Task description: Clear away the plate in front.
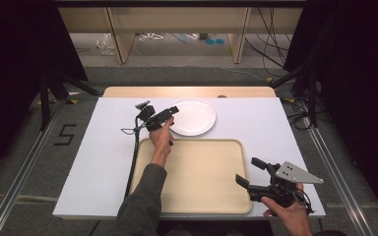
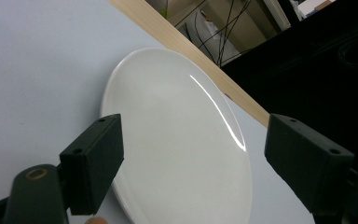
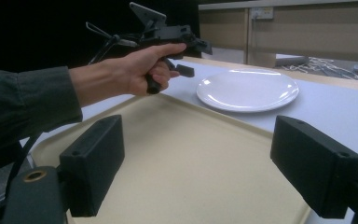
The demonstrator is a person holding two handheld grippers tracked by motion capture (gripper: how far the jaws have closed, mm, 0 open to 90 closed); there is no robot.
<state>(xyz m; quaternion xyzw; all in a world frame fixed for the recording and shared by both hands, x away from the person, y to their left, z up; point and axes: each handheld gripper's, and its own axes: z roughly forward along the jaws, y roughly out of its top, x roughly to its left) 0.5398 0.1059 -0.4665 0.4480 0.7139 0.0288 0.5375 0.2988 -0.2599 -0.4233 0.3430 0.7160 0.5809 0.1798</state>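
A white plate (image 1: 193, 117) lies empty on the white tabletop (image 1: 103, 162), just beyond a beige tray (image 1: 197, 174). My left gripper (image 1: 173, 116) hovers at the plate's left rim, open and pointing at it. In the left gripper view the plate (image 2: 182, 140) lies close between the two spread jaws of that gripper (image 2: 193, 137), which hold nothing. My right gripper (image 1: 246, 171) is open above the tray's near right corner. Its own view looks across the bare tray (image 3: 177, 135) to the plate (image 3: 248, 89) and the person's hand (image 3: 130, 72) holding the left gripper (image 3: 189, 58).
A wooden strip (image 1: 187, 91) borders the table's far edge, with a small dark knob (image 1: 221, 96) on it. Black curtains and stand legs (image 1: 54, 88) flank the table. Cables (image 1: 270, 54) lie on the floor behind. A cable (image 1: 133, 162) trails from the left gripper along the tray's left side.
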